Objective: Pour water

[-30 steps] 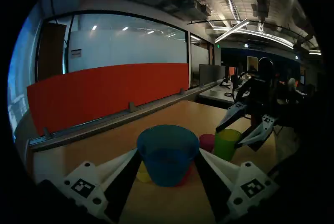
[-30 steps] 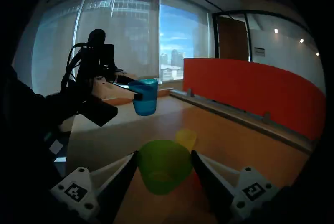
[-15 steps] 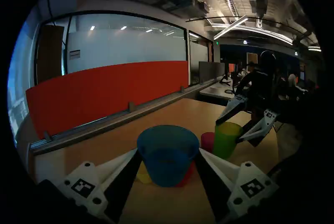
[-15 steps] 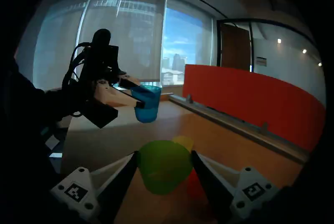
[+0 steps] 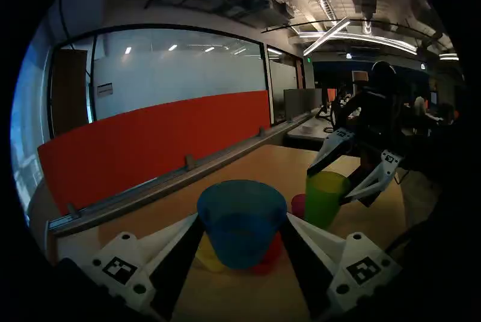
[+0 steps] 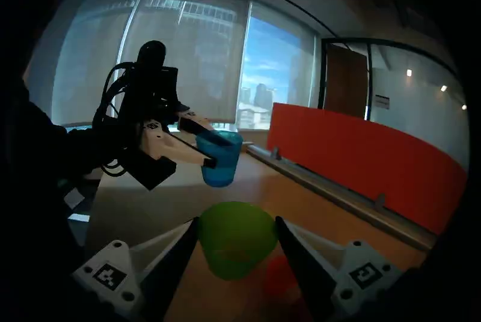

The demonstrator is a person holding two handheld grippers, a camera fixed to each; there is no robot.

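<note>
1. Gripping the blue cup (image 5: 242, 233), the left gripper (image 5: 242, 218) has its fingers closed partway, one white finger pressed on each side of the cup. The cup is upright with its mouth up. Whether there is water in it cannot be told.
2. In the right gripper view this blue cup is at 12 o'clock from the green cup (image 6: 236, 244) and held clear above the table (image 6: 282, 193).
3. The right gripper (image 6: 236, 223) holds the green cup the same way, with its fingers partly closed and both pressing the cup's sides. The cup is roughly upright.
4. In the left gripper view the green cup is at 2 o'clock from the blue cup, near it but apart.
5. On the table, a yellow cup (image 5: 209, 256) shows at 7 o'clock below the blue cup and a red cup (image 5: 269, 255) at 5 o'clock. A pink cup (image 5: 298, 203) stands just beside the green cup, at its 9 o'clock.
6. An orange partition (image 5: 150, 136) runs along the table's far edge, from 9 toward 1 o'clock in the left gripper view.
7. Bright windows (image 6: 180, 63) stand behind the left gripper in the right gripper view, from 10 to 12 o'clock.
</note>
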